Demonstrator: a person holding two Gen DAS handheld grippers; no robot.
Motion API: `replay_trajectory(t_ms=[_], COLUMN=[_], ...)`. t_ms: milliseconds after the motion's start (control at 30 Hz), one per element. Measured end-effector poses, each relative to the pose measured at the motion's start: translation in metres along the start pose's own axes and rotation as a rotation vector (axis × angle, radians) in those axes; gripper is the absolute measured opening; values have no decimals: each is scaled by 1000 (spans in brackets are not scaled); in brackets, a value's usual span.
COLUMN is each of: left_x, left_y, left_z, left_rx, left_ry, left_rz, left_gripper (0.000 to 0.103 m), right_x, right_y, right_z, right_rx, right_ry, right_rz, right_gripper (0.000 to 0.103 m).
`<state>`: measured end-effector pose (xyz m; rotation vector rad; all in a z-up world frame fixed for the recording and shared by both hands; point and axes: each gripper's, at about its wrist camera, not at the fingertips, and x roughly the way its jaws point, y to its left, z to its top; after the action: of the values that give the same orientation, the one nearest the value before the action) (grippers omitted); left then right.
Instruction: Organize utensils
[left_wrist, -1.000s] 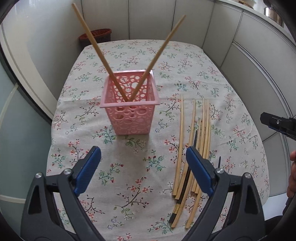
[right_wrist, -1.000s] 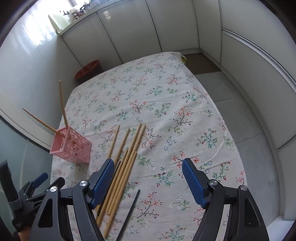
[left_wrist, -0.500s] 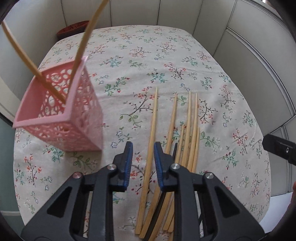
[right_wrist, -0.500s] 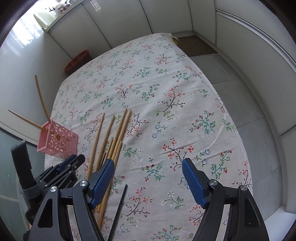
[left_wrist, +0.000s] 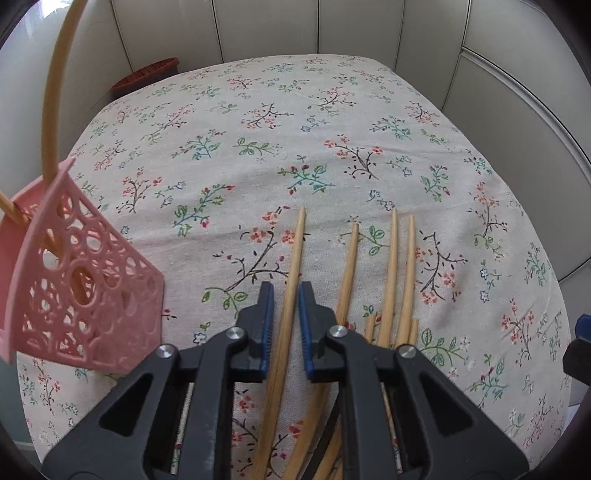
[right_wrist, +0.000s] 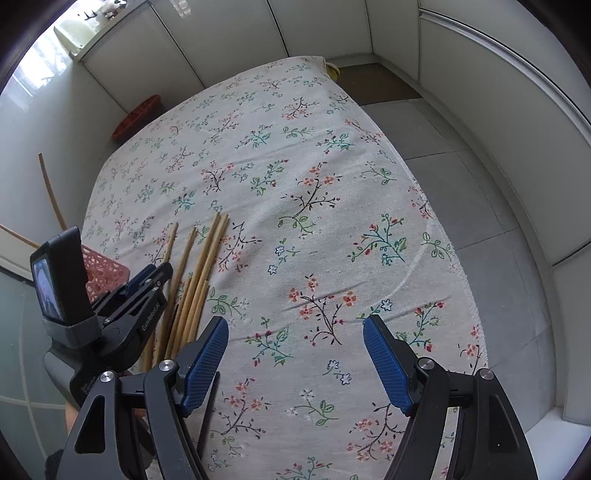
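Several wooden chopsticks (left_wrist: 391, 280) lie side by side on the floral tablecloth (left_wrist: 258, 147). My left gripper (left_wrist: 285, 295) is low over them, its jaws narrowed around the leftmost chopstick (left_wrist: 295, 258); whether the pads press it I cannot tell. The pink perforated holder (left_wrist: 81, 288) stands just left of it with two chopsticks (left_wrist: 51, 96) leaning out. In the right wrist view my right gripper (right_wrist: 295, 339) hovers open and empty over bare cloth, right of the chopsticks (right_wrist: 199, 266) and the left gripper (right_wrist: 147, 280). The holder (right_wrist: 103, 273) shows behind.
A dark chopstick (right_wrist: 205, 424) lies near the front edge by my right gripper. A red-brown basket (left_wrist: 147, 74) stands on the floor beyond the table's far left corner. White cabinet walls surround the table; tiled floor (right_wrist: 461, 184) lies to the right.
My left gripper moved right and down from in front of the holder to the chopsticks, and its jaws went from wide open to narrow around the leftmost one. My right gripper shifted slightly, staying open.
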<state>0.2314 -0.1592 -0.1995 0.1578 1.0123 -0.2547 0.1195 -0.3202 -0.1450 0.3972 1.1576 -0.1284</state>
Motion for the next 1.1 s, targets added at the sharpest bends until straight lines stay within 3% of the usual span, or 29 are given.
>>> replay_trajectory(t_ms=[267, 600, 733, 800, 867, 1033, 1067, 1100], left_x=[-14, -51, -66, -69, -67, -45, -45, -42], left_y=[14, 57, 72, 77, 82, 84, 82, 82], left_z=[-14, -70, -81, -77, -71, -62, -57, -56], left_rx=[5, -5, 10, 11, -11, -62, -60, -61], left_ry=[91, 246, 255, 223, 202, 252, 236, 249], left_rz=[-66, -128, -177, -169, -177, -231, -229, -228], left_gripper=[8, 7, 8, 22, 28, 28, 26, 18], right_x=[4, 17, 23, 25, 27, 30, 31, 32], right_y=[-5, 6, 16, 23, 29, 39, 40, 40], right_z=[0, -4, -4, -4, -5, -6, -7, -7], right_rx=[21, 24, 16, 1, -15, -34, -34, -33], right_ry=[10, 47, 62, 65, 71, 81, 82, 83], right_rz=[3, 18, 27, 24, 23, 18, 17, 18], right_gripper=[77, 77, 77, 77, 77, 77, 77, 77])
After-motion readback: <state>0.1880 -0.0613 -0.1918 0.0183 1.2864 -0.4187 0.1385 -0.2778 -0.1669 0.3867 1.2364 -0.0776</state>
